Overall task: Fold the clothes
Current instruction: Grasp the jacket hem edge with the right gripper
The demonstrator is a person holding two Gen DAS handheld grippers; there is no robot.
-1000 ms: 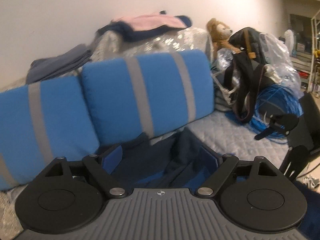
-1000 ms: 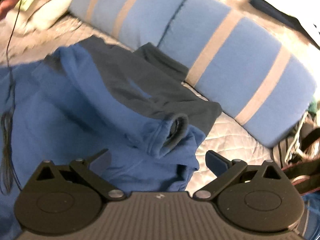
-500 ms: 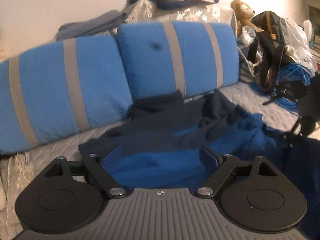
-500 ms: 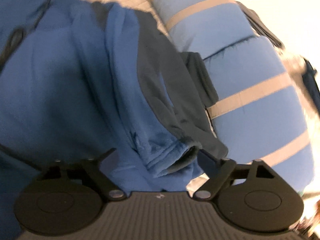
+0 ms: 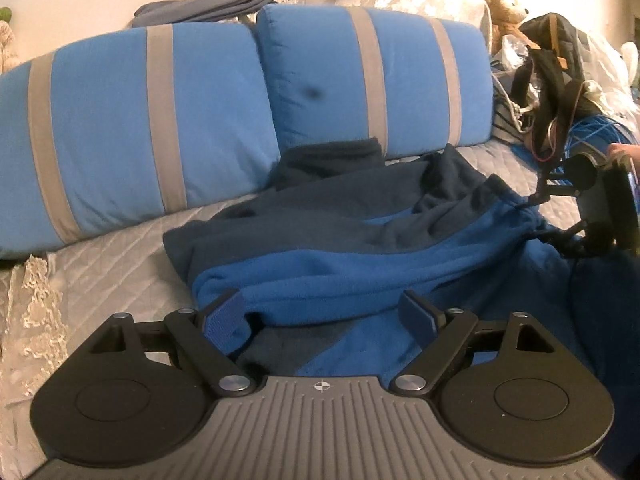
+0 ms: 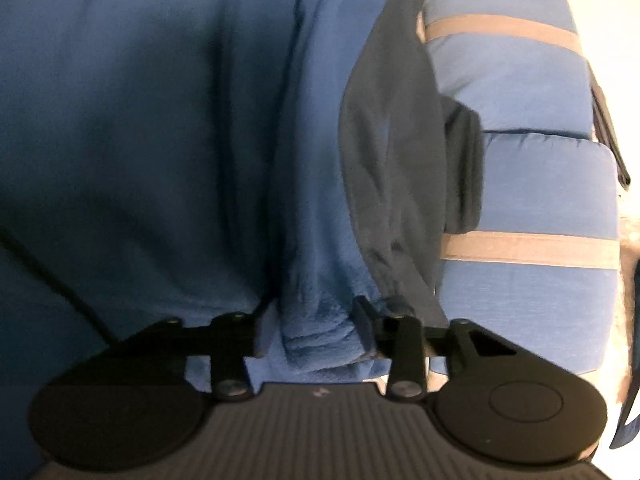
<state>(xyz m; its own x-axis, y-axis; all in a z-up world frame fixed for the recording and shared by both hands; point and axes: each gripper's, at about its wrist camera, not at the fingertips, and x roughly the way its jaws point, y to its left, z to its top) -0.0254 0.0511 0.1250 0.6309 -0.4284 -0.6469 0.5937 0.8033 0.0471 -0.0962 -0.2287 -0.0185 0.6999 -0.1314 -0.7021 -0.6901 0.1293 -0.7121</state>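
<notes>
A fleece top (image 5: pixel 340 264) in bright blue with navy panels lies crumpled on the grey quilted cover (image 5: pixel 120 256). My left gripper (image 5: pixel 320 316) hovers open over its near left edge, with cloth under the fingers but nothing pinched. At the right of the left wrist view, my right gripper (image 5: pixel 536 216) reaches the sleeve end (image 5: pixel 508 216). In the right wrist view that gripper (image 6: pixel 312 328) is rolled sideways and its jaws are closing. A bunched fold of the blue sleeve (image 6: pixel 320 336) fills the gap and touches both fingers.
Two blue cushions with grey stripes (image 5: pixel 160 128) (image 6: pixel 532 184) line the far side against the wall. Folded clothes (image 5: pixel 208 4) lie behind them. A teddy bear (image 5: pixel 504 4), a black bag (image 5: pixel 556 60), plastic bags and blue cable (image 5: pixel 600 128) crowd the right end.
Both grippers dropped toward the fleece top. The right one rolled sideways and narrowed its jaws from wide open around the sleeve end. The left one moved in over the garment's edge, still open.
</notes>
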